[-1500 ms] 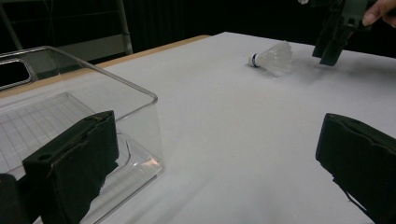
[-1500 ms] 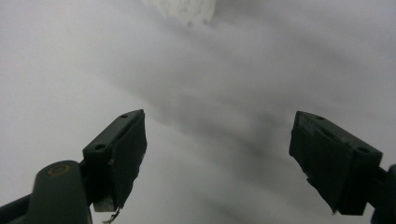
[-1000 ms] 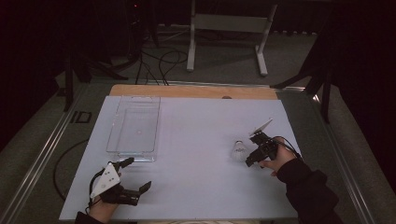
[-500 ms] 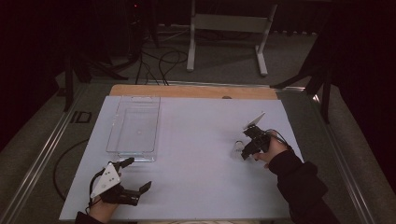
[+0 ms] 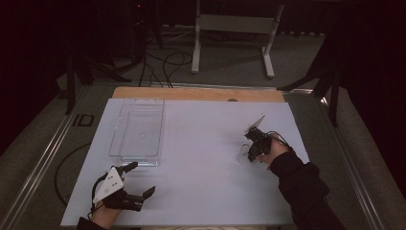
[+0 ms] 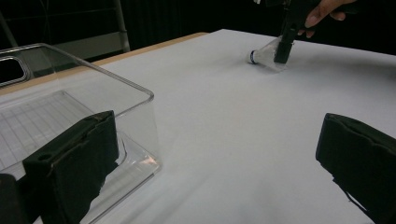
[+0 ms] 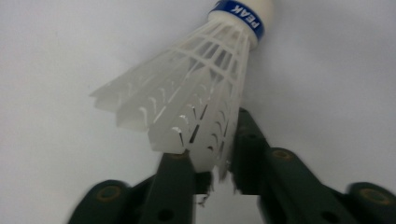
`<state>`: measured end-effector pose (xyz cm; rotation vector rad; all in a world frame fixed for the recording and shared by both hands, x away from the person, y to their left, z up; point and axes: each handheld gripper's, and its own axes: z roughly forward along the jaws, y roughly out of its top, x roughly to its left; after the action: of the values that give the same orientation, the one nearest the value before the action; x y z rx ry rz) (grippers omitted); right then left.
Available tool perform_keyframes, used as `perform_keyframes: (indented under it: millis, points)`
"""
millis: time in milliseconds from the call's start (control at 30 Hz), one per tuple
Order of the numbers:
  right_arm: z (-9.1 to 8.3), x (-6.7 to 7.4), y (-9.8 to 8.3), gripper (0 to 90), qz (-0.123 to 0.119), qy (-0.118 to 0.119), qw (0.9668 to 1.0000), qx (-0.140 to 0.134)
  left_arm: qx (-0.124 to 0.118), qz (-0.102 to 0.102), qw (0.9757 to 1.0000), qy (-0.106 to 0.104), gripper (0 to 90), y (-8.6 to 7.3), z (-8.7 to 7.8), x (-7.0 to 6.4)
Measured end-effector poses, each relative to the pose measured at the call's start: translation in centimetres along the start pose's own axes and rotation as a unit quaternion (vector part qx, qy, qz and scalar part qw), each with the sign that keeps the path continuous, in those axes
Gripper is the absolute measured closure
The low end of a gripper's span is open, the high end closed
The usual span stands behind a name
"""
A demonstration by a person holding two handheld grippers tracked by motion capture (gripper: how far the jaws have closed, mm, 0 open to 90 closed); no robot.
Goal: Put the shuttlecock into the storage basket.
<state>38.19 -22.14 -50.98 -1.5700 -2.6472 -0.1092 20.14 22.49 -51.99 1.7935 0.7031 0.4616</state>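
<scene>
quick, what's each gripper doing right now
Left gripper: open, holding nothing, beside the clear tray.
Right gripper: jaws have just been closing, now pinching the shuttlecock by its feather skirt.

- Table's basically one big white sheet (image 5: 201, 163) covering the top, with a strip of bare wood (image 5: 191, 93) peeking out along the far edge. There's a small dark spot on that strip, can't tell what it is.
- Clear plastic tray (image 5: 138, 127) sits flat on the sheet on the left side, running from near the far edge toward the person. Faint grid pattern on its floor in the left gripper view (image 6: 56, 116).
- White shuttlecock (image 7: 196, 93) lies on its side on the sheet over on the right, well apart from the tray. Blue band round the cork end with "PEAK" printed on it.
</scene>
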Motion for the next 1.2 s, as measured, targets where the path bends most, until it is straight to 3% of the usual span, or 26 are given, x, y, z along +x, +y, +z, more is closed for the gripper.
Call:
perform_keyframes:
  millis: [100,267,467,567,600,700,800,900,933,1067,1100,1133,1200]
  points:
    - [0.0,0.2,0.1,89.1,-0.008,-0.003,0.9999,0.007,0.000,0.000,1.0000,0.000,0.2,0.0,0.0,0.0]
    - [-0.5,0.5,0.2,89.8,-0.032,0.002,0.9994,0.013,0.000,0.000,1.0000,0.000,0.2,0.0,0.0,0.0]
    - [-1.3,0.8,0.1,89.9,-0.075,0.033,0.9965,0.012,0.001,0.000,1.0000,-0.001,0.2,0.0,0.0,0.0]
    - [-1.6,1.0,-0.1,90.0,-0.123,0.033,0.9919,0.010,0.001,0.001,1.0000,-0.001,0.2,0.0,0.0,0.0]
    - [-1.6,1.2,-0.2,90.0,-0.139,0.036,0.9896,0.012,0.001,0.001,1.0000,-0.001,0.2,0.0,0.0,0.0]
    - [-1.7,1.5,-0.5,89.8,-0.201,0.052,0.9782,0.011,0.001,0.000,1.0000,-0.002,0.2,0.0,0.0,0.0]
    - [-1.8,1.7,-0.6,89.7,-0.229,0.073,0.9706,0.002,0.002,0.002,1.0000,0.002,0.2,0.0,0.0,0.0]
    - [-1.9,2.1,-0.8,89.6,-0.274,0.082,0.9583,0.005,0.002,0.000,1.0000,0.001,0.2,0.0,0.0,0.0]
    - [-1.9,2.3,-0.9,89.6,-0.280,0.085,0.9562,0.006,0.003,0.000,1.0000,0.001,0.2,0.0,0.0,0.0]
    - [-1.9,2.9,-1.3,89.6,-0.324,0.090,0.9416,0.011,0.008,0.003,1.0000,-0.002,0.2,0.0,0.1,-0.1]
    - [-1.8,3.1,-1.5,89.7,-0.345,0.086,0.9345,0.014,0.008,0.003,1.0000,-0.003,0.2,0.0,0.1,-0.1]
    - [-1.8,3.2,-1.5,89.7,-0.350,0.086,0.9326,0.015,0.008,0.003,1.0000,-0.003,0.2,0.0,0.1,-0.1]
    - [-1.7,3.4,-1.7,89.7,-0.371,0.084,0.9246,0.017,0.008,0.002,1.0000,-0.003,0.2,0.0,0.1,-0.1]
